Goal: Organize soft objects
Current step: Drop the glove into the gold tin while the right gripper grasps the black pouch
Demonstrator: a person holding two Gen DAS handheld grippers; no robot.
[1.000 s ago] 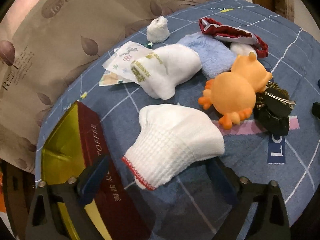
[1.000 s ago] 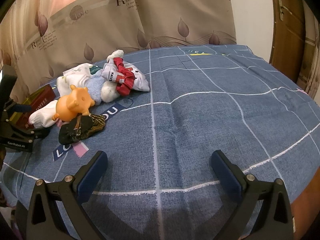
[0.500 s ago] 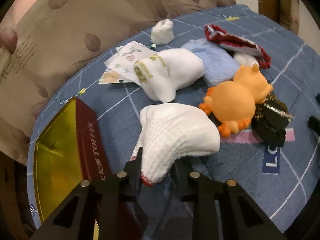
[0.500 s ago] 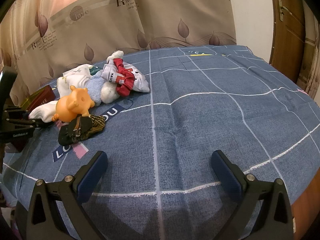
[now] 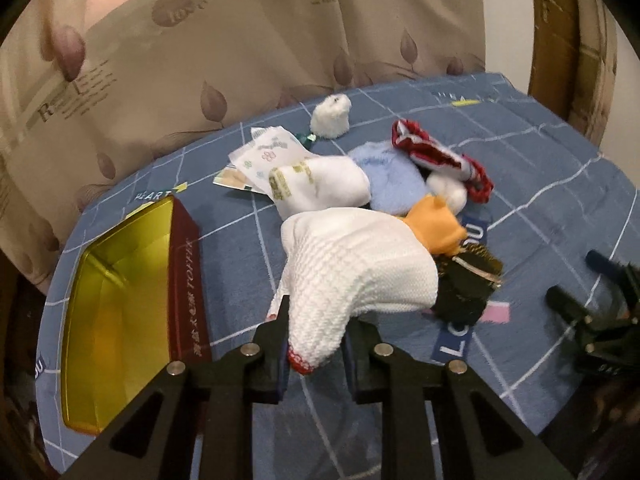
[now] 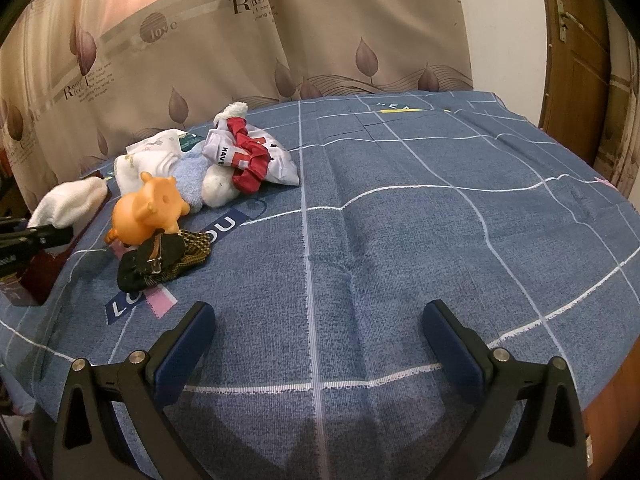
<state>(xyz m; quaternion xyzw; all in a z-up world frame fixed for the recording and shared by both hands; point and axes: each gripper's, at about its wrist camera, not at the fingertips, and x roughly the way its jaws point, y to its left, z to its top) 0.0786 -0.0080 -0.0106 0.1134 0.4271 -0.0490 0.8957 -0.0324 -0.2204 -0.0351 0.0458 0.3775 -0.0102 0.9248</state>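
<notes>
My left gripper [image 5: 316,344] is shut on the red-edged cuff of a white knit sock [image 5: 352,264] and holds it lifted above the blue cloth. The sock also shows in the right wrist view [image 6: 68,200]. An open red box with a gold inside [image 5: 120,292] lies just left of it. Beyond lie another white sock [image 5: 320,188], a light blue sock [image 5: 392,180], a red and white cloth [image 5: 440,156], an orange toy [image 6: 148,208] and a dark pouch [image 6: 164,260]. My right gripper [image 6: 316,344] is open and empty over bare cloth.
A small white fluffy piece [image 5: 332,116] and a printed packet [image 5: 268,152] lie at the back. The table's blue checked cloth [image 6: 440,220] spreads to the right. A curtain [image 6: 280,40] hangs behind, a wooden door [image 6: 576,60] at far right.
My left gripper shut on the white sock's cuff and lifted it, and its view tilted up. My right gripper stayed still and open.
</notes>
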